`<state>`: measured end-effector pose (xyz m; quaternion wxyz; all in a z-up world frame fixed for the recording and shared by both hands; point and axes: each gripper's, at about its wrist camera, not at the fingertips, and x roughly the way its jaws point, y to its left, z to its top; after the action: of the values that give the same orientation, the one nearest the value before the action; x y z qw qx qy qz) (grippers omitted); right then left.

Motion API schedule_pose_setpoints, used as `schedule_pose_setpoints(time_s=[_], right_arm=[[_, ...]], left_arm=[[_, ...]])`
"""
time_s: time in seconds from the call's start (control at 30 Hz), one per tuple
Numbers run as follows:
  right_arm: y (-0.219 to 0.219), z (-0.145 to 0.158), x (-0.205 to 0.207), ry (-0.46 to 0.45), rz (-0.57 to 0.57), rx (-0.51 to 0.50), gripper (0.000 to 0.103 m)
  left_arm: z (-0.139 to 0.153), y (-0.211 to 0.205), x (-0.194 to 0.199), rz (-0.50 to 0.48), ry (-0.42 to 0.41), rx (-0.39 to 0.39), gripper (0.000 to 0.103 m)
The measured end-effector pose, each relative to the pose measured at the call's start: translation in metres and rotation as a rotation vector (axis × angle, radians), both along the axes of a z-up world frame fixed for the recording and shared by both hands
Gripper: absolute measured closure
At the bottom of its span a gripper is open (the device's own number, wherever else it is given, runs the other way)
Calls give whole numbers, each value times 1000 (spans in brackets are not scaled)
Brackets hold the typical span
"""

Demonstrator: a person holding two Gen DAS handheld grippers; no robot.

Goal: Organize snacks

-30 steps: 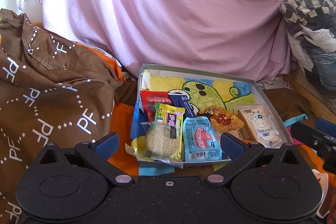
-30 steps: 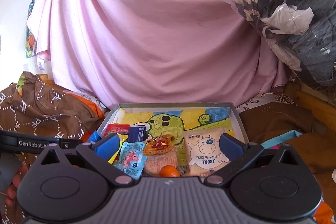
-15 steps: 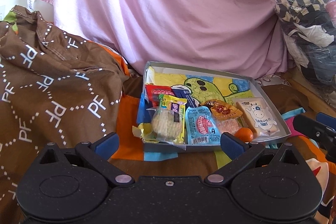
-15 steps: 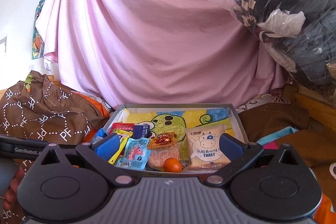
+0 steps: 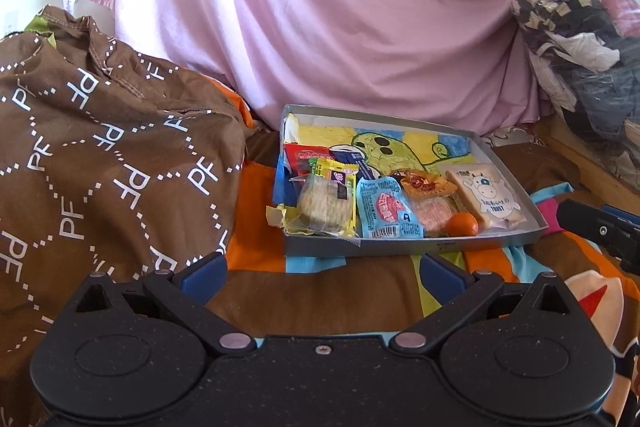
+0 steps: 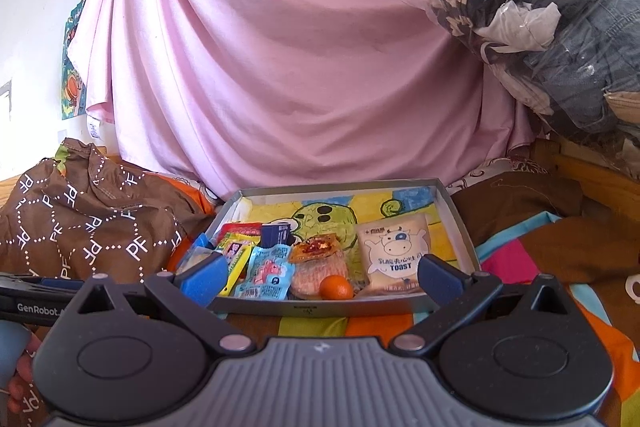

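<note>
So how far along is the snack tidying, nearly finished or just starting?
It looks nearly finished. The snacks already lie in the tray: toast packet, light blue packet, small orange, cracker pack. Both tongs, left and right, are open and hold nothing. No loose snacks show outside the tray.

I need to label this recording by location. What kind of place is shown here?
Probably a bedroom or a home storage corner: a hanging pink cloth sheet, a clear plastic bag stuffed with clothes, and a shallow grey cardboard box of snacks lying on patterned bedding.
</note>
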<state>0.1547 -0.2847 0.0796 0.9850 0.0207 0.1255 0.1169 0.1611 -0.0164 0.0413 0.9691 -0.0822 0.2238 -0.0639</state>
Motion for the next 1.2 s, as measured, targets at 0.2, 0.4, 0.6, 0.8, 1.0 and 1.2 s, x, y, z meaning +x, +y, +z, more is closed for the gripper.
schedule_pose_setpoints(time_s=[0.2,0.4,0.6,0.8,1.0,1.2], right_arm=[[0,-9,-10,16,-16,8,0],[2,-13,-20,15,-14,-2,0],[7,-13,-29,-3,4,-18,0],[8,-15,-38,-6,14,-20,0],[9,-22,-45,17,20,-22,0],[14,-29,-54,24,34,-31,0]], left_arm=[[-4,4,-13,4,-3,1,1],[-10,8,-20,4,23,1,1],[-14,6,-27,-2,34,7,1],[-14,3,-34,-10,23,20,1],[-16,3,-42,-8,21,32,1],[-21,5,-47,2,32,32,1]])
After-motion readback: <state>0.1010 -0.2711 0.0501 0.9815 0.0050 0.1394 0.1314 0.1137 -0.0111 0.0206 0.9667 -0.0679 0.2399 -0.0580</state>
